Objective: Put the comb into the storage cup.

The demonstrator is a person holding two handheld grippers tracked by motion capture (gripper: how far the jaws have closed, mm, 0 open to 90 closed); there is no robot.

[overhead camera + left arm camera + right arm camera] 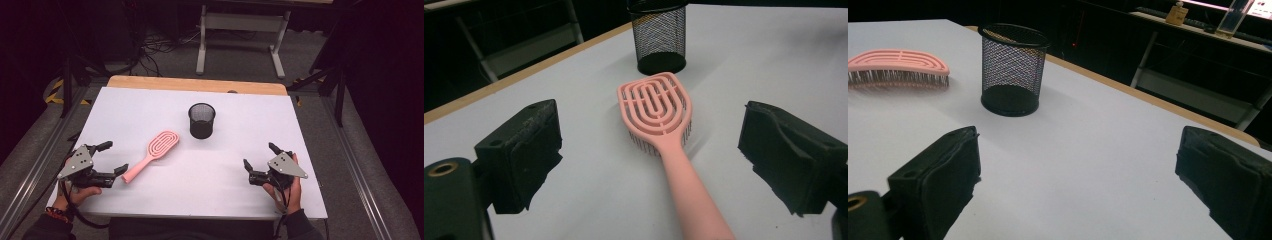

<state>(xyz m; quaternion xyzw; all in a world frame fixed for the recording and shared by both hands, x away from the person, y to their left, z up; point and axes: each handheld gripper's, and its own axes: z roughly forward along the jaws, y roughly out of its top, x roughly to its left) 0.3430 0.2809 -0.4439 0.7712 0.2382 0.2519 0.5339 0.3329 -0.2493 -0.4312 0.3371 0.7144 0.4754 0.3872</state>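
Dark floor and a pale metal frame (240, 30) lay beyond the white-topped bench (240, 190), whose far edge showed bare wood. Near the middle of the bench stood a black mesh cup (202, 120), upright and open-topped, well ahead of both claws and apart from everything else.

Just ahead of the left claw (114, 158) lay a pink hairbrush (152, 154), bristles down, its looped, slotted head pointing toward the mesh cup and its handle running back between that claw's two jaws without touching either. Those jaws were spread wide.

Off to the other side, the right claw (260, 156) sat low over bare bench, its jaws likewise wide apart with nothing between them; from it the mesh cup stood ahead, the hairbrush farther off beyond that. Each claw was held in a hand at the near edge.
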